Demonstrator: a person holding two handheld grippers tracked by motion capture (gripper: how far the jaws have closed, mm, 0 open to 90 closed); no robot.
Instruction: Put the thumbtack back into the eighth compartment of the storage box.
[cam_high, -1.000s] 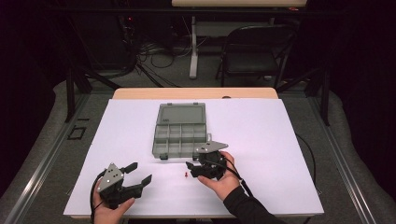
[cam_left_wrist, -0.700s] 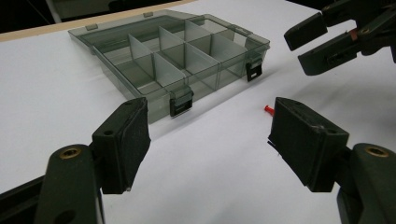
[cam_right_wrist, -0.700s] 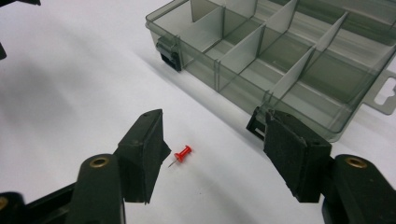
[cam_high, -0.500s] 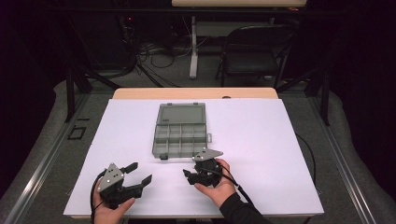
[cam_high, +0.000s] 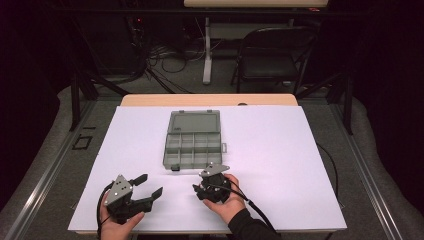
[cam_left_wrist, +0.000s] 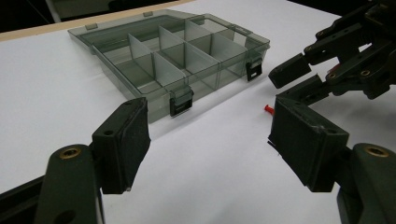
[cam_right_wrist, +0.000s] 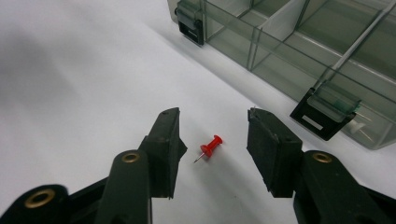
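— Where is the red pushpin (cam_right_wrist: 211, 147) at this moment?

— It lies on its side on the white table cover (cam_high: 280, 150), between the two jaws of the right gripper (cam_right_wrist: 214, 135), touching neither. In the right gripper view its red head points toward one o'clock and its metal pin toward seven o'clock.

— And those jaws, how do they stand?

— Partly apart. They have just been closing around the pin, yet a clear gap shows on each side of it, so nothing is pinched. In the high view the right gripper (cam_high: 199, 186) sits low over the table at about six o'clock from the compartment box (cam_high: 192, 145), just off its near edge.

— The box itself?

— A smoky clear organiser, lid laid open at twelve o'clock, dividers standing upright. Its two front latches (cam_right_wrist: 325, 114) face the person. The pushpin is near the box's front wall but apart from it.

— What about the left gripper (cam_high: 149, 185)?

— It rests at about eight o'clock from the box, well apart from it, held in the person's left hand (cam_high: 116, 226). Its jaws stand wide with nothing between them. In the left gripper view the pushpin (cam_left_wrist: 268, 108) shows as a small red dot at two o'clock, beside the right gripper's fingers (cam_left_wrist: 289, 70).
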